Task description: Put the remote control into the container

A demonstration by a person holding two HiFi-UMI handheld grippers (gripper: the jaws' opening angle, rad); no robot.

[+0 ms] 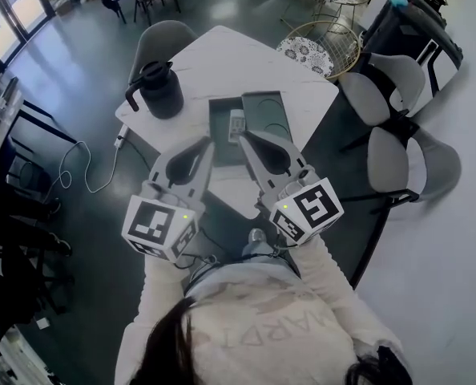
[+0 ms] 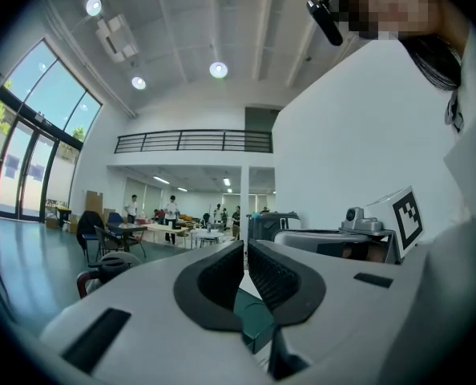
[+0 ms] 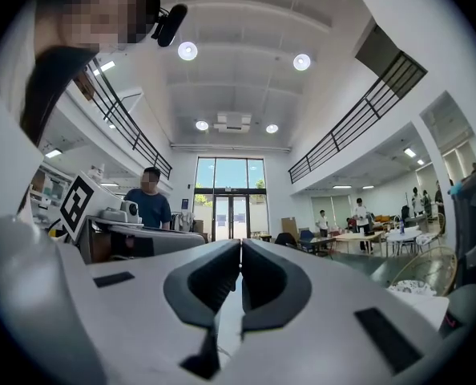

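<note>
A pale remote control [image 1: 236,125] lies on the dark green container [image 1: 264,112] in the middle of the white table [image 1: 222,58]; whether it rests inside a compartment I cannot tell. My left gripper [image 1: 208,145] is held above the table's near edge, jaws shut and empty, just left of the remote. The right gripper [image 1: 241,137] is also shut and empty, its tips right at the remote's near end. In the left gripper view the shut jaws [image 2: 245,251] show a bit of the green container [image 2: 250,318] below them. The right gripper view [image 3: 240,247] points up into the room.
A black jug [image 1: 159,89] stands on the table's left part. Grey chairs [image 1: 394,87] sit to the right, another chair [image 1: 162,38] behind the table, and a gold wire seat [image 1: 328,46] at the far right corner. A white cable [image 1: 86,167] trails on the floor at left.
</note>
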